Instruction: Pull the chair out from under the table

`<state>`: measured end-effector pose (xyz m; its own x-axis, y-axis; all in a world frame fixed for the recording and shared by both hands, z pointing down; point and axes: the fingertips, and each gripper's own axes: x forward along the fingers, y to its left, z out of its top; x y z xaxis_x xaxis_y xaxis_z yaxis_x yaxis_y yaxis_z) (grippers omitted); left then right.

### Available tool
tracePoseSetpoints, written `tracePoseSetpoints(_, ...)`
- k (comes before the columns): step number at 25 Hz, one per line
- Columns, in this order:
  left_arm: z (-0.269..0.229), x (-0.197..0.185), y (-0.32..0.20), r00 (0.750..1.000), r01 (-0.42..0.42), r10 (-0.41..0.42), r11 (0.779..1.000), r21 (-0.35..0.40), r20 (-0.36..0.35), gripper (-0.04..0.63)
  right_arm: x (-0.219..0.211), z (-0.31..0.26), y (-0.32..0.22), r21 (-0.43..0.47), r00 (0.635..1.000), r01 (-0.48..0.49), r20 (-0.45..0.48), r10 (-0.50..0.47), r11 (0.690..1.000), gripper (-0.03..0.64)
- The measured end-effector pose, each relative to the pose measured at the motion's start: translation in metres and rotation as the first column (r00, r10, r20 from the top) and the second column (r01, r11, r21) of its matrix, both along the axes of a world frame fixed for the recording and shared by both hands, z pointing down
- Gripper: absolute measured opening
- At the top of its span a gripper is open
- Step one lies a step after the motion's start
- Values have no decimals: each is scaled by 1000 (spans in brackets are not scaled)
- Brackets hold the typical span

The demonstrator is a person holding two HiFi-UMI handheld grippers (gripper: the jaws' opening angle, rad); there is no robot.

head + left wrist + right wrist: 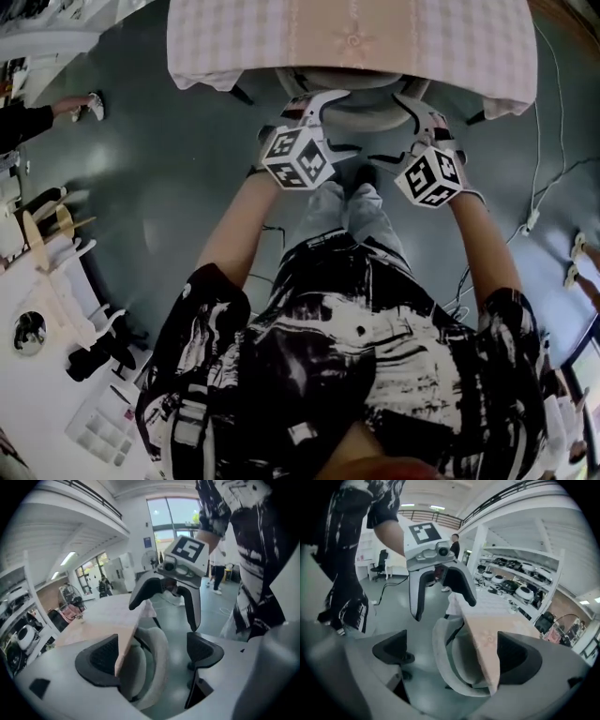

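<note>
shirt: black-and-white print shirt point(356, 375), closest to the head view, fills the bottom
trousers: grey trousers point(323, 211), legs together, straight below the claws
left claw point(152, 653): open, jaws wide apart, nothing gripped; the chair's back rim and the cloth's hanging edge lie in the gap; the cloth edge overlaps the left pad in the left gripper view, contact can't be told
right claw point(454, 654): open, jaws wide, nothing gripped; same rim and cloth edge in its gap, the cloth edge close by the right pad, contact can't be told
claw pose: both angled down, side by side over the chair back, marker cubes toward the person
chair point(361, 117): pale, curved back; pushed in under the desk, only the back rim and bits of dark legs stick out; right in front of the person
desk point(234, 37): top of the head view, beyond the chair
cloth point(450, 37): pink check with a plain centre strip, covers the desk, edge hangs over the chair seat
floor point(159, 178): dark grey, shiny
cable point(534, 211): white, on the floor to the right of the chair
side desk point(37, 375): white, far left, cluttered with small items
shelves point(520, 583): far back in the right gripper view, loaded, contents too small to tell
</note>
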<state>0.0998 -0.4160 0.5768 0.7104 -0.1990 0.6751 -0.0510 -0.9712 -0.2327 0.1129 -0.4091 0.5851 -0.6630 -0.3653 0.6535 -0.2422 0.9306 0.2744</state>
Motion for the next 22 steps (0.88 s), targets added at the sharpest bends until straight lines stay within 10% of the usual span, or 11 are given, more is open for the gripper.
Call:
tracePoseSetpoints(8,143,-10,-1,931,-136,161,986,-98,328,361,-22,128,-5,-137,942,141,-284,-176,980,572)
tracePoseSetpoints(16,199,-24,-7,875,-126,164,986,-113,455,299,-30,188,-12,-140,867,188,-441,-231,972,550)
tracePoseSetpoints(19,210,-27,-9,854,-127,151,989,-82,497,258,-26,199,-18,-102,823,204,-520,-227,974,443)
tracePoseSetpoints(22,217,-30,-14,830,-149,134,989,-16,541,175,-20,208,-26,-39,768,231,-606,-207,972,200)
